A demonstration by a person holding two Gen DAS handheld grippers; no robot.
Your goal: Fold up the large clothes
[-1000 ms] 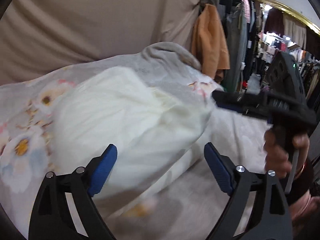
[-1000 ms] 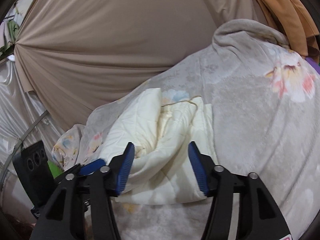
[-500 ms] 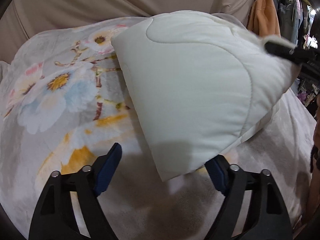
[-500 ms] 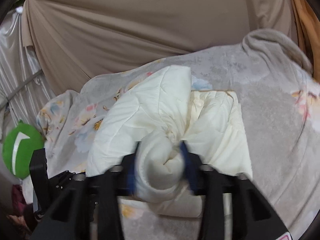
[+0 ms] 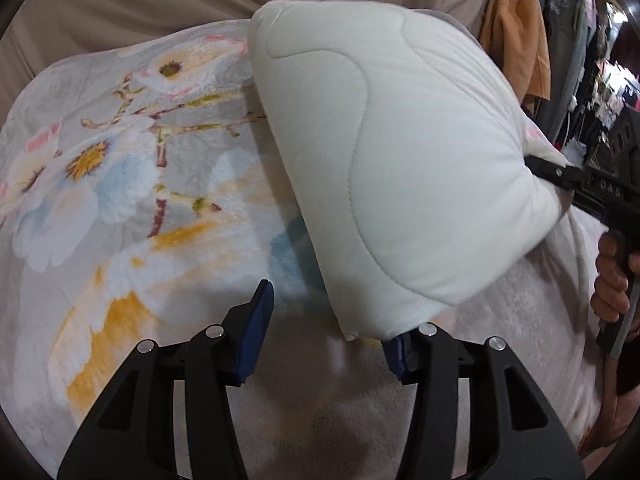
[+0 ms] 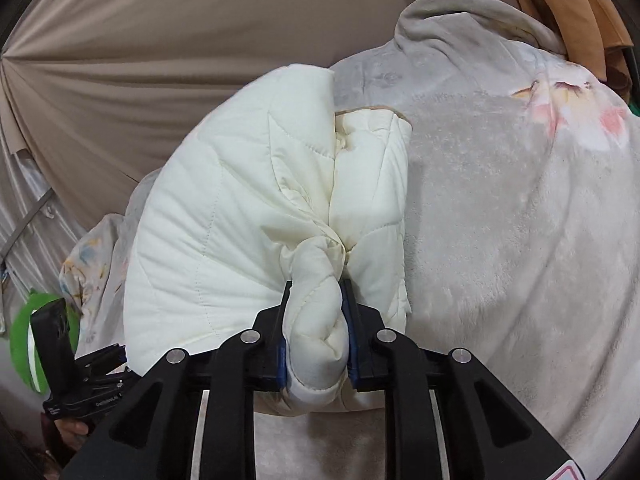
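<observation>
We had the cream quilted garment (image 6: 248, 216) bunched and raised over the floral blanket (image 5: 132, 184). Our right hand-held gripper (image 6: 316, 336) was closing, its blue pads pinching a rolled wad of the padding. Our left hand-held gripper (image 5: 326, 332) was closing too, jaws still spread, the garment's lower corner between them; whether the right pad touched it we could not tell.

A plush grey blanket (image 5: 120, 184) printed with pale flowers — white, pink, blue and yellow — covered the surface below. A pleated beige curtain (image 6: 168, 56) hung behind it. An orange garment (image 5: 516, 40) hung at the right, next to other hanging clothes — blurred. A green round object (image 6: 24, 344) showed at the far left.
</observation>
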